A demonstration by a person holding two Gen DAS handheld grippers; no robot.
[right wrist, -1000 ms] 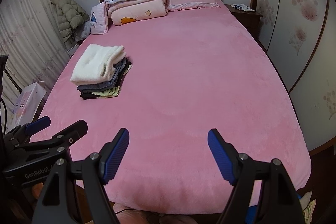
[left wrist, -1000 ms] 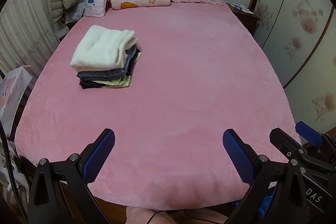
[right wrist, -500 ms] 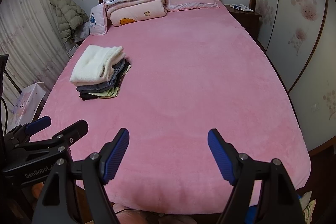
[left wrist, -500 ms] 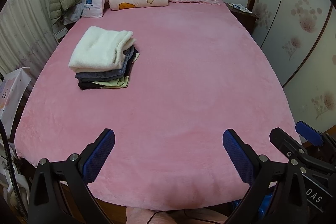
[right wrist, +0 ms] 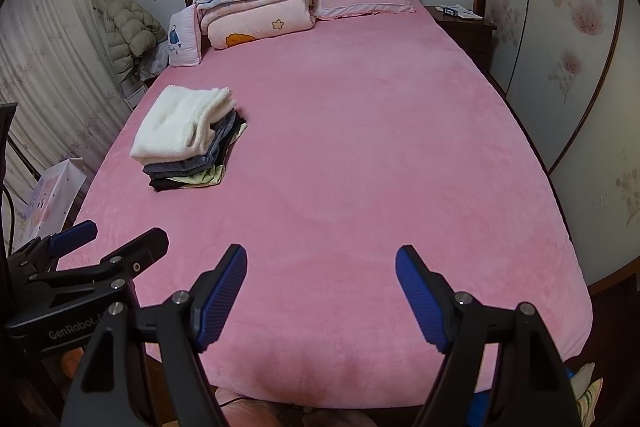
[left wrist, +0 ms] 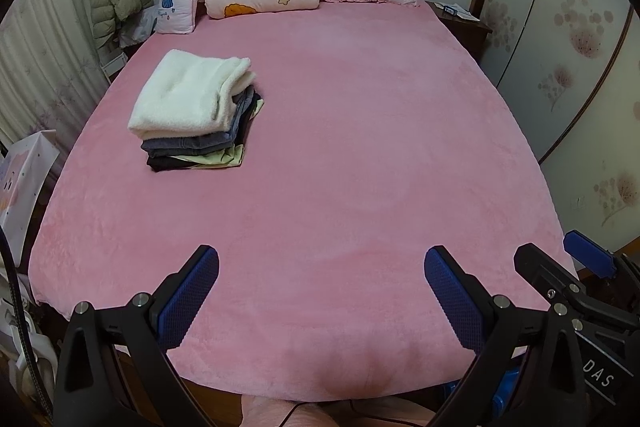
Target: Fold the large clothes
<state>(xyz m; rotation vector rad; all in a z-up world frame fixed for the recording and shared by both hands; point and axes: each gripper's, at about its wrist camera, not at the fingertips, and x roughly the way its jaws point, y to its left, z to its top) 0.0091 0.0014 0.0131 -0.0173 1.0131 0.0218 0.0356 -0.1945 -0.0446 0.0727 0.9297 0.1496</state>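
- Left wrist view: our left gripper [left wrist: 320, 291] gapes wide and empty above the pink plush bed [left wrist: 360, 147]; the right gripper [right wrist: 320, 287] likewise.
- The stack of folded clothes topped by a white fleece [left wrist: 196, 107] sits upper left, nearer our left gripper.

We read two markings, both on gripper bodies. In the left wrist view, the right gripper [left wrist: 560, 259], beside the pink bed [left wrist: 340, 167], carries a label showing "DAS". In the right wrist view, the left gripper [right wrist: 116, 231] bears "GenRobot", with its ending cut off. We find no other legible text.
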